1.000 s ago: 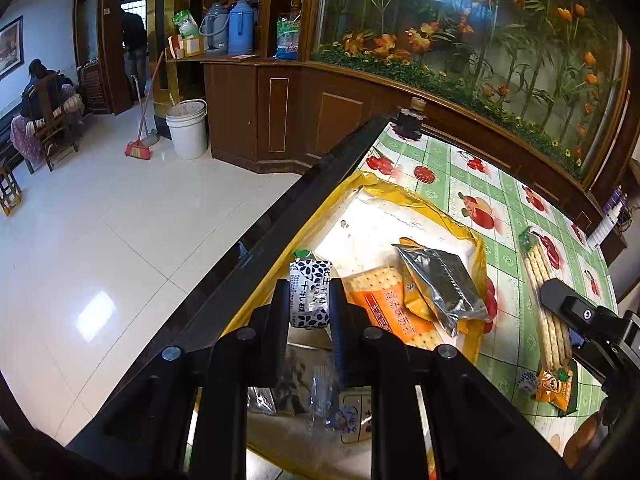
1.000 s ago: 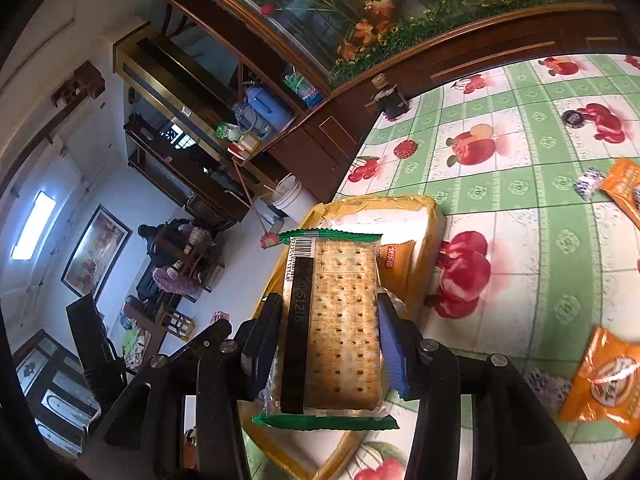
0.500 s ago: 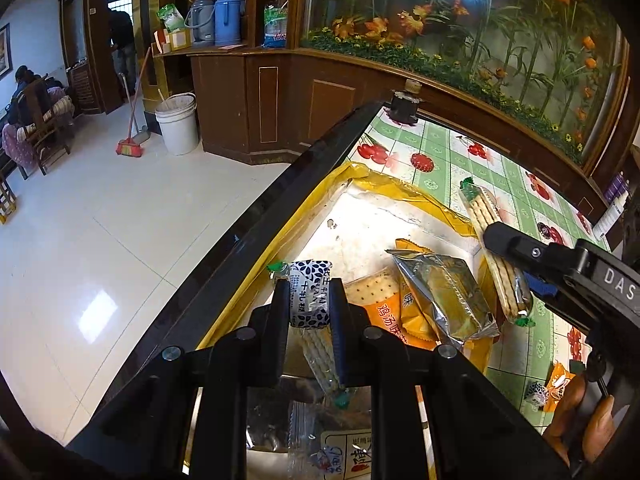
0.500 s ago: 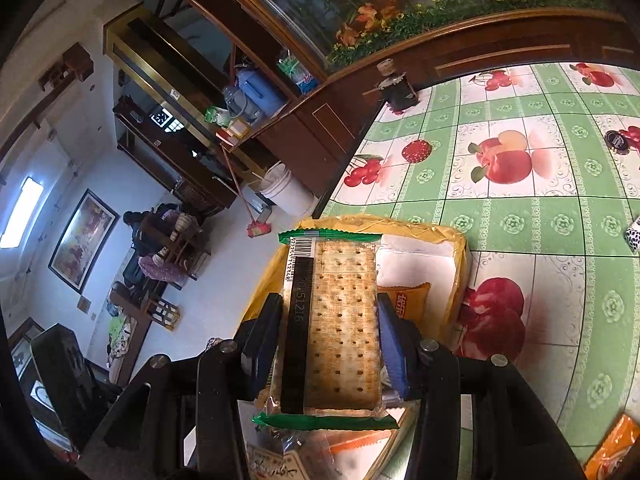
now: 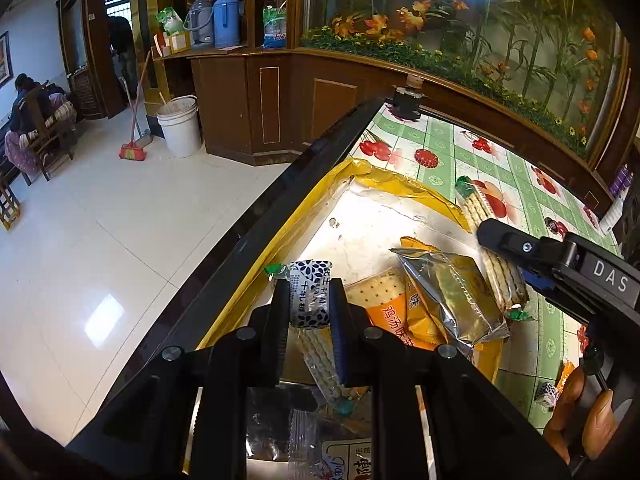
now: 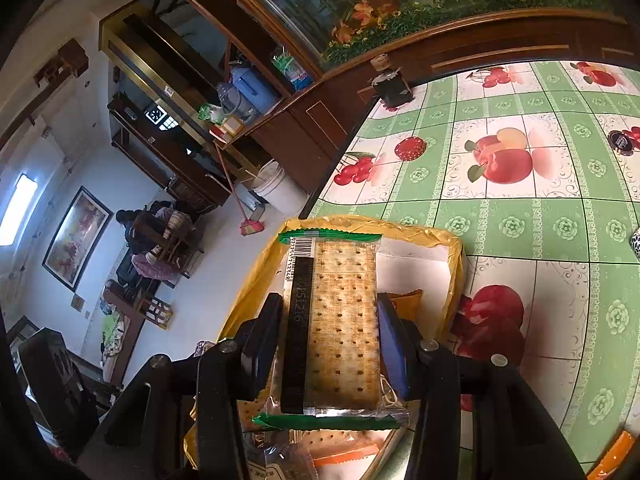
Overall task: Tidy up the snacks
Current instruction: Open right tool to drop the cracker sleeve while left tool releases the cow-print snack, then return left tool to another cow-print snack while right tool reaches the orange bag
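My left gripper (image 5: 310,312) is shut on a small dark-and-white patterned candy packet (image 5: 310,294) and holds it over the near left part of the yellow-rimmed box (image 5: 316,208). My right gripper (image 6: 330,336) is shut on a clear cracker pack with green ends (image 6: 340,320) and holds it above the same box (image 6: 456,256). In the left wrist view that pack (image 5: 490,248) hangs over the box's right side. Inside lie a silver packet (image 5: 448,288), an orange cracker pack (image 5: 388,304) and another cracker pack (image 5: 320,360).
The box sits at the left edge of a table with a green fruit-print cloth (image 6: 520,208); beyond the edge is tiled floor (image 5: 100,220). Loose snacks lie on the cloth at right (image 5: 546,394). A dark object (image 6: 390,86) stands at the far corner.
My right gripper has carried the cracker pack leftward from the cloth to above the box. My left gripper has stayed shut on the candy packet over the box's near left.
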`<state>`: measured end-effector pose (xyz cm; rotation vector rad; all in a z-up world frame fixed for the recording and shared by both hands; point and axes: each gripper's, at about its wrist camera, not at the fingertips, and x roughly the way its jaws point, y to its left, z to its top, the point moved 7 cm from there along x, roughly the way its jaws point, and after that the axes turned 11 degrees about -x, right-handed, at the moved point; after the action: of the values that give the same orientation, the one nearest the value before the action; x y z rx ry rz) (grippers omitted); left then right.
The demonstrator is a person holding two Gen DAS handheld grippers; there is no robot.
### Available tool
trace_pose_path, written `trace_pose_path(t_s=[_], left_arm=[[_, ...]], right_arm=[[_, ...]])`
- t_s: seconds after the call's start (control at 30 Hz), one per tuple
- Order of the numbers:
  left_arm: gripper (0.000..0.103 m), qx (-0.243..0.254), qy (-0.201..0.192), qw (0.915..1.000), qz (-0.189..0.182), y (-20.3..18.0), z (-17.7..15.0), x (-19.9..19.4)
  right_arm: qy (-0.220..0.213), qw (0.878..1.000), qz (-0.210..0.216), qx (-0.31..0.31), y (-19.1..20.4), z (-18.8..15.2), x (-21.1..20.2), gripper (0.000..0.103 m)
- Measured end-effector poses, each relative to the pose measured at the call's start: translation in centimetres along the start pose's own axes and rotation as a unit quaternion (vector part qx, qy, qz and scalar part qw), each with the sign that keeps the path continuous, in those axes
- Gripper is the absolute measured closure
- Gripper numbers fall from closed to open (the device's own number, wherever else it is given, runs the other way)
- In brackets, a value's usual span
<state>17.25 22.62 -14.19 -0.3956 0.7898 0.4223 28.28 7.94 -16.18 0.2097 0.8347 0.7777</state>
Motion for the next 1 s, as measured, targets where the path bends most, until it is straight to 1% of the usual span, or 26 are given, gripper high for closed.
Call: trace_pose_path(t_s=[0.03, 0.07, 0.1, 0.13, 0.17, 0.23, 0.37, 0.63, 0.8, 1.0], left_arm=[[0.086, 0.001, 0.003, 1.0000, -0.002, -0.1, 0.0, 0.0], [0.080, 0.001, 0.004, 1.0000, -0.002, -0.1, -0.1, 0.0], [0.072, -0.001, 0.006, 1.0000, -0.002, 0.0, -0.1, 0.0], [0.048, -0.003, 0.006, 1.0000, -0.004, 0.0, 0.0, -0.1], [0.031, -0.004, 0.002, 1.0000, -0.006, 0.0, 0.0, -0.3], [0.030, -0.005, -0.008, 0.9999, -0.005, 0.1, 0.1, -0.8], [0.030, -0.009, -0.007, 0.9999, -0.009, 0.1, 0.0, -1.3], [0.030, -0.008, 0.000, 0.9998, -0.018, -0.4, -1.3, -2.3], [0.030, -0.007, 0.003, 0.9996, -0.027, -1.1, -2.2, -3.2], [0.030, 0.010, 0.004, 0.9992, -0.040, -3.0, -3.4, -4.4]], right_arm=[[0.003, 1.000, 0.001, 0.000, 0.0, -0.1, 0.2, 0.055], [0.005, 1.000, 0.001, 0.000, 0.1, -0.1, 0.3, 0.054], [0.005, 1.000, -0.001, 0.002, 0.0, -0.1, 0.3, 0.053], [0.004, 1.000, -0.001, 0.002, 0.1, -0.1, 0.3, 0.053], [0.004, 1.000, -0.001, 0.004, 0.1, -0.1, 0.2, 0.052], [0.001, 1.000, -0.001, 0.007, 0.1, -0.2, -0.2, 0.048], [-0.007, 1.000, -0.002, 0.011, -0.3, -0.4, -1.6, 0.048], [-0.027, 0.999, -0.010, 0.034, -2.2, -2.1, -6.4, 0.046], [-0.041, 0.997, -0.028, 0.053, -4.1, -3.9, -9.8, 0.045], [-0.052, 0.994, -0.051, 0.078, -7.0, -6.2, -13.5, 0.044]])
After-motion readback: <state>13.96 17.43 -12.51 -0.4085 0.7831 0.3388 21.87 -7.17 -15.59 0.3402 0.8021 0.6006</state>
